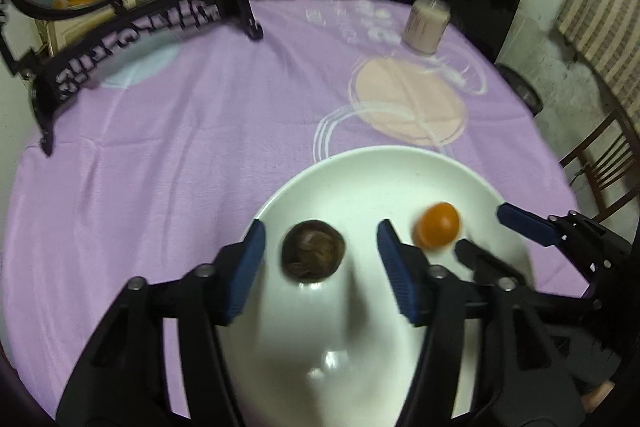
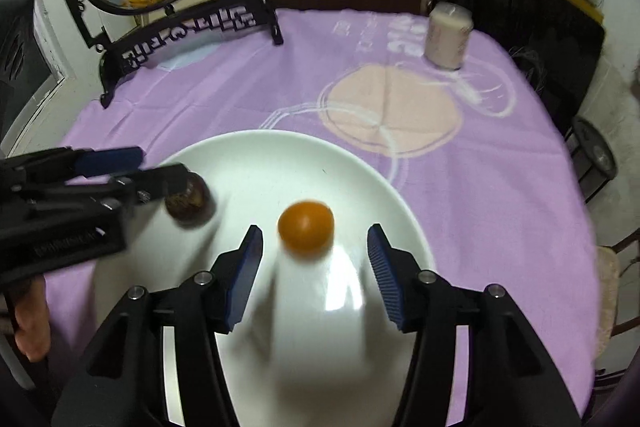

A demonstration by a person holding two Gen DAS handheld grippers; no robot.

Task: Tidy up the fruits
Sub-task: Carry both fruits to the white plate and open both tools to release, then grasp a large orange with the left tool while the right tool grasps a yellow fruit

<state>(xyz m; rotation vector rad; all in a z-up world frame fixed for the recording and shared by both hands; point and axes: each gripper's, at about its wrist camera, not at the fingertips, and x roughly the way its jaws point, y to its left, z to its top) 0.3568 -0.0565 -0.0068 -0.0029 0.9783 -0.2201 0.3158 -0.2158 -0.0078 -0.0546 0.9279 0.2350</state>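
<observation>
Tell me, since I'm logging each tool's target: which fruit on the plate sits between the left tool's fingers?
The dark brown fruit, framed by the open left tool. The orange fruit lies outside it, on the white plate.

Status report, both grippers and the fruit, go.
Left gripper open, straddling the brown fruit. Right gripper open, orange fruit between its fingers. Both fruits on the white plate. Nothing blocking.
</observation>
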